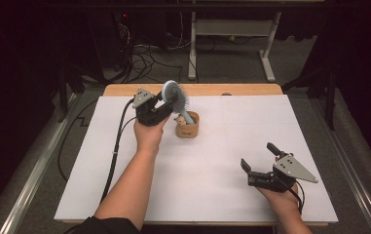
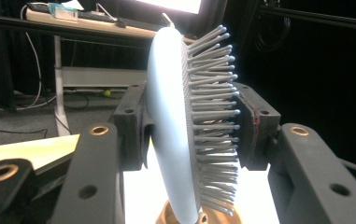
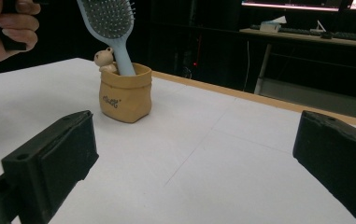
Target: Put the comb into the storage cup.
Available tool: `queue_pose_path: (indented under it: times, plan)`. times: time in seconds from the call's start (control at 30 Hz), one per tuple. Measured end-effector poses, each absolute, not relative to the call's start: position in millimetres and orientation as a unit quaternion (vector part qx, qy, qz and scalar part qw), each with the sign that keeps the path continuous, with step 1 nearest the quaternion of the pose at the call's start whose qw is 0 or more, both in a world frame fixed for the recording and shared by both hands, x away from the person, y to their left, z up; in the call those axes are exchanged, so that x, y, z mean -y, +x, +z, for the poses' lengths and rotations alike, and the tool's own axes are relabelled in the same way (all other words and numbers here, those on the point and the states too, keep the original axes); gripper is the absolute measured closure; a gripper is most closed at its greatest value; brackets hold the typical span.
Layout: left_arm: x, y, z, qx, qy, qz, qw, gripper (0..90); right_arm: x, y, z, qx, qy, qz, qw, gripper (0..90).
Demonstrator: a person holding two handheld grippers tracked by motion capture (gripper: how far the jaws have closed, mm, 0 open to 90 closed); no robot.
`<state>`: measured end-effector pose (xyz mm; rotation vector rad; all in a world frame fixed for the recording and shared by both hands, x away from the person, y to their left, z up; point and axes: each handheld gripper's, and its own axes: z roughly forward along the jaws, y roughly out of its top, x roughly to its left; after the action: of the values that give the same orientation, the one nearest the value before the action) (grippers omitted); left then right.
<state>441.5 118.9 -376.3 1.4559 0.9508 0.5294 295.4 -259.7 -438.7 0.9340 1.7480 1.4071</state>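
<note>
A pale blue hairbrush (image 1: 176, 95) stands handle-down in a small tan pouch-shaped cup (image 1: 187, 126) near the back middle of the white board. A little bear figure (image 3: 104, 59) peeks out of the cup (image 3: 122, 95) beside the handle. My left gripper (image 1: 168, 100) has its jaws around the brush head (image 2: 171, 116): one pad lies against the smooth back and the other meets the bristle tips. At the front right, my right gripper (image 1: 257, 155) rests low over the board, open with nothing between its jaws (image 3: 194, 154). It faces the cup and the hairbrush (image 3: 110, 18).
The white board (image 1: 222, 195) lies on a wooden table whose edge (image 1: 241, 89) shows at the back. A desk frame (image 1: 231, 29) and cables stand on the floor beyond. The left gripper's black cable (image 1: 117, 146) trails across the board's left side.
</note>
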Motion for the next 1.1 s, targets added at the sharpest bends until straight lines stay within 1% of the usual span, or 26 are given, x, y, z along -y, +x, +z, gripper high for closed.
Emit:
queue_pose_path:
  times: [0.43, 1.1]
  plan:
    - [-132, 439, -383, -0.424, 0.625, 0.23, 0.614, 51.0, 258, 296, -439, -0.676, 0.359, 0.541, 0.348, 0.4]
    - [-139, 437, -384, -0.42, 0.642, 0.241, 0.594, 44.5, 255, 296, -439, -0.679, 0.355, 0.54, 0.347, 0.4]
